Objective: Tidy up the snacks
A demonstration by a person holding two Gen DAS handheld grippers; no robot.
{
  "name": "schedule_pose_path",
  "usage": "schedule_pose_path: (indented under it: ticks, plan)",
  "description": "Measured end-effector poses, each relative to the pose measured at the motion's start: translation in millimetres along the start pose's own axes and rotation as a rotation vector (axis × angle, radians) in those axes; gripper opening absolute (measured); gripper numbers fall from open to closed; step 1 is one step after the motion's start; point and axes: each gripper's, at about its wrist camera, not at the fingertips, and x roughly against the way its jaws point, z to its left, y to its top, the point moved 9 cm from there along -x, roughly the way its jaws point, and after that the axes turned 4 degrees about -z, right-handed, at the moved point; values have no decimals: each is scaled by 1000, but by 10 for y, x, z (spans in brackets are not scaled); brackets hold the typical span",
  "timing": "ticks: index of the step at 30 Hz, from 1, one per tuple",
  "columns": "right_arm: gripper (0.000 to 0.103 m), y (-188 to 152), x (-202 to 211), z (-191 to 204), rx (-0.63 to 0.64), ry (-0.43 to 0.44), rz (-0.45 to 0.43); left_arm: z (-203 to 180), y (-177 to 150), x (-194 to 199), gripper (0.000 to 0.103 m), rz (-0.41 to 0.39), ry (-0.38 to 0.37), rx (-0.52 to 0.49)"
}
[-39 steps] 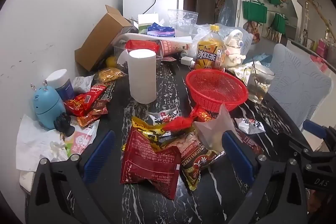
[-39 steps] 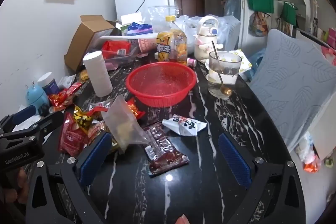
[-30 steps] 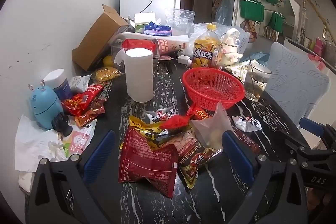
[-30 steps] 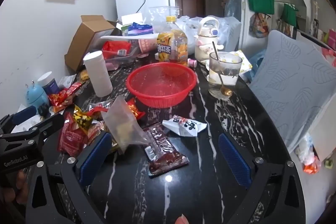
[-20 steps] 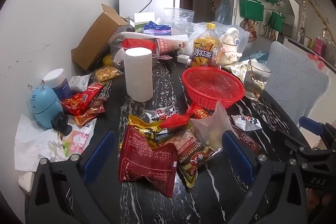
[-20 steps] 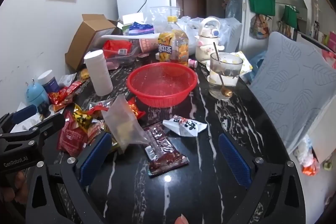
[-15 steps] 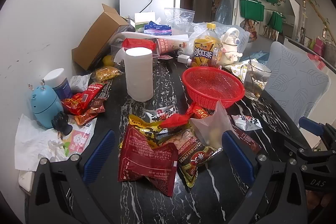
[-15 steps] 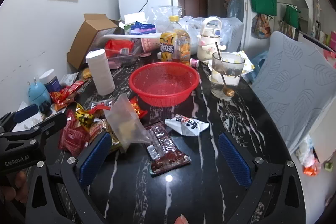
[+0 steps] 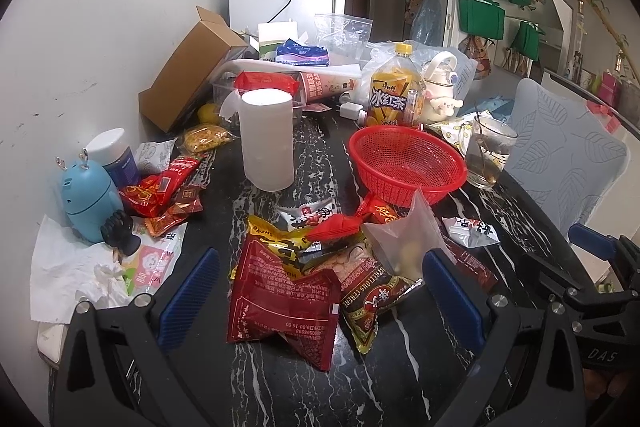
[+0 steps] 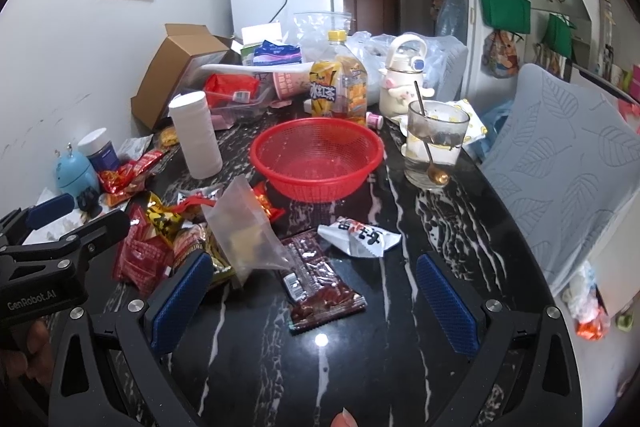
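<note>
At the left edge of the dark marble table [image 9: 260,379] lie crumpled white tissue [image 9: 64,267], a blue gadget [image 9: 86,201] and a white-capped jar [image 9: 114,157], with a loose cluster of red snack packets [image 9: 160,187] just beside them. The left gripper [image 9: 320,287] hangs above the near edge with its jaws spread wide and empty, framing the main heap of snacks: a large dark red bag [image 9: 282,301] nearest the camera, a yellow and black packet [image 9: 276,239] behind it, a brown cereal packet [image 9: 372,297] to its right, and a clear plastic bag [image 9: 400,243] standing on top. Behind the heap stand a white paper roll [image 9: 266,139] and, right of centre, an empty red basket [image 10: 316,157], the likely destination. In the right wrist view the right gripper [image 10: 312,295] also hovers with its jaws wide apart and holds nothing; a flat dark brown packet [image 10: 320,285] lies between its fingers and a small white packet [image 10: 360,235] lies just beyond. A glass with a spoon [image 10: 434,143] stands near the right edge, close to the basket. The packets appear light, soft, crinkly and somewhat slippery, with crushable contents; a pinch on a sealed end seam or corner is advisable, rather than across the puffed middle.
</note>
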Motion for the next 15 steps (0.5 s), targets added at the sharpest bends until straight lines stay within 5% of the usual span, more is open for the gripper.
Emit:
schedule_pose_path:
  ticks: [15]
  plan:
    - [103, 10, 9, 45, 9, 11, -2, 18, -13, 7, 103, 5, -2, 11]
